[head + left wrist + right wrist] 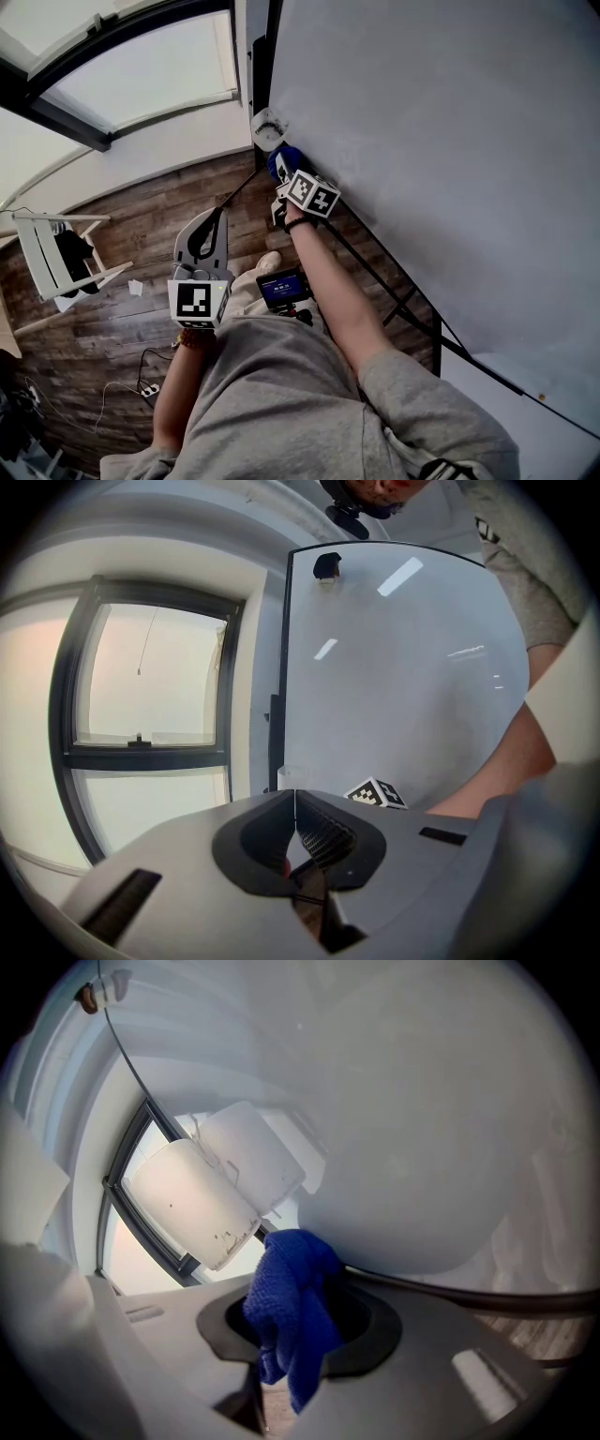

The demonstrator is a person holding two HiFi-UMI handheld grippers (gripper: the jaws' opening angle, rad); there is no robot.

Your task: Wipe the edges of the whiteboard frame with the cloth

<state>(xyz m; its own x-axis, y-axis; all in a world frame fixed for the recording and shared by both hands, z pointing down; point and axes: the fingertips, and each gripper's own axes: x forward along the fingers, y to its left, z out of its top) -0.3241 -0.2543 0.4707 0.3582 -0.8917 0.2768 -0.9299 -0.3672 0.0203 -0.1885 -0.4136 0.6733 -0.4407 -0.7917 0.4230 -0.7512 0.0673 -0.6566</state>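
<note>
Whiteboard corner (267, 128), cloth (292, 1302) in right tool (296, 1274)

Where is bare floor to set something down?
Bare wood floor runs between the white chair and the whiteboard, below the wall. Crowded: the board's corner, where the right gripper holds the blue cloth, and lower left, around the power strip.

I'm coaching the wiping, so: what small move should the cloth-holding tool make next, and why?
Probably slide the right tool along the dark frame edge, away from the white corner cap: its blue cloth is clamped between the jaws and sits at that edge by the corner.
</note>
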